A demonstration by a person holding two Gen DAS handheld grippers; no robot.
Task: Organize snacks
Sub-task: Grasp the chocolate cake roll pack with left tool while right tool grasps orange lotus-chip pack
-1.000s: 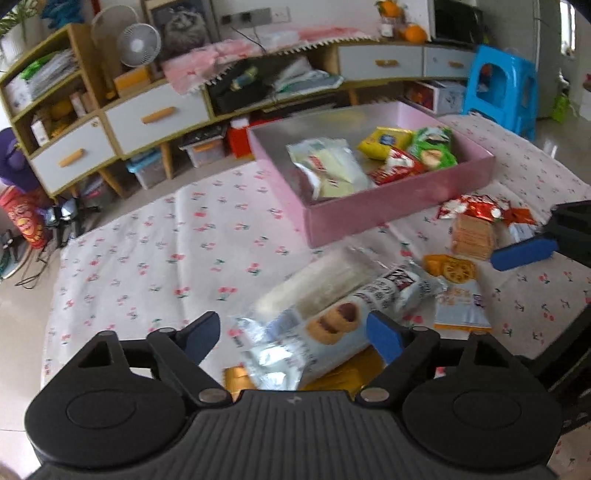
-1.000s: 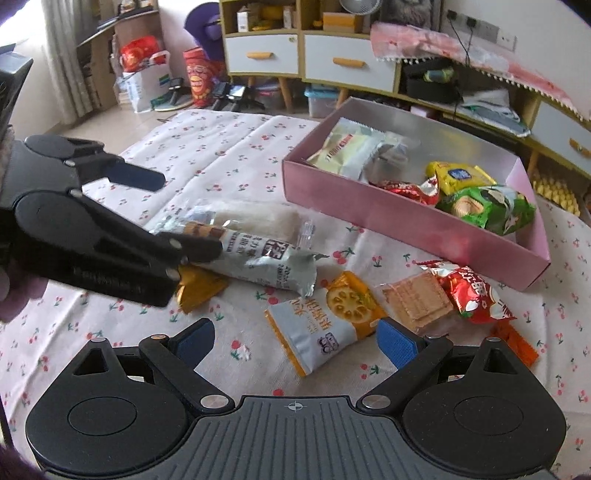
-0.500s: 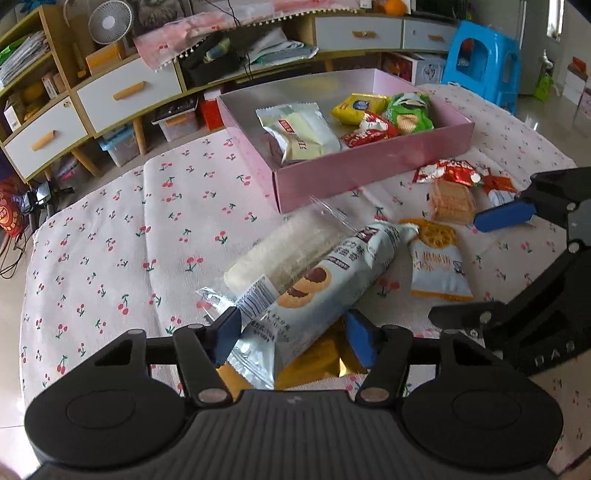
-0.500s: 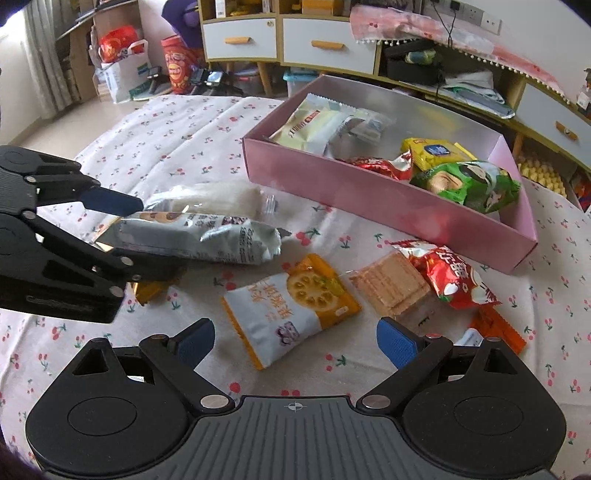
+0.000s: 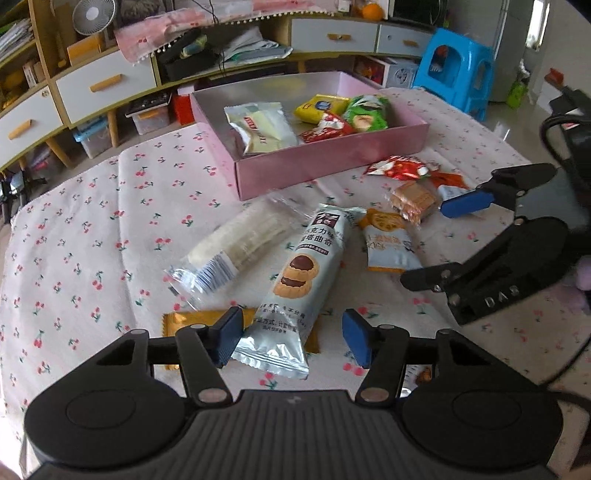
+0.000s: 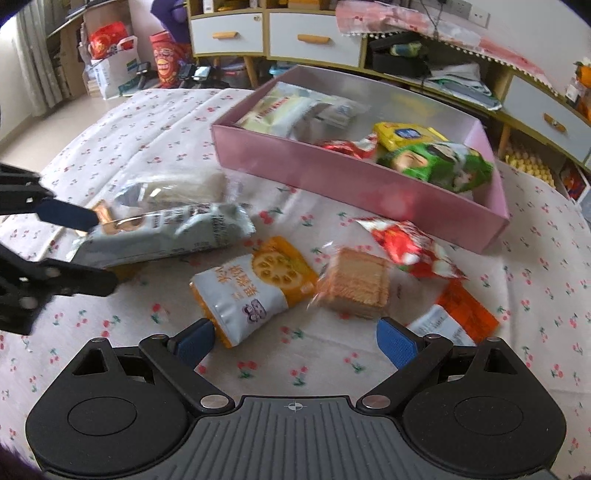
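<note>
1. This is a room in a home, like a living room.
2. A long wooden cabinet [image 5: 92, 88] with white drawers runs along the wall, and papers, boxes and cloths sit on its shelves.
3. A small fan [image 5: 89, 16] stands on top of it.
4. A blue plastic stool [image 5: 456, 70] sits on the shiny floor.
5. Shopping bags [image 6: 110, 62] lean in the corner.
6. A cloth with little cherries [image 5: 92, 229] covers the table, and snacks lie on it by a pink box [image 5: 328, 162].

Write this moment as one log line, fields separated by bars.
left gripper: closed around long silver cookie pack | right gripper: open above orange-white snack pouch | pink box: part filled
</note>
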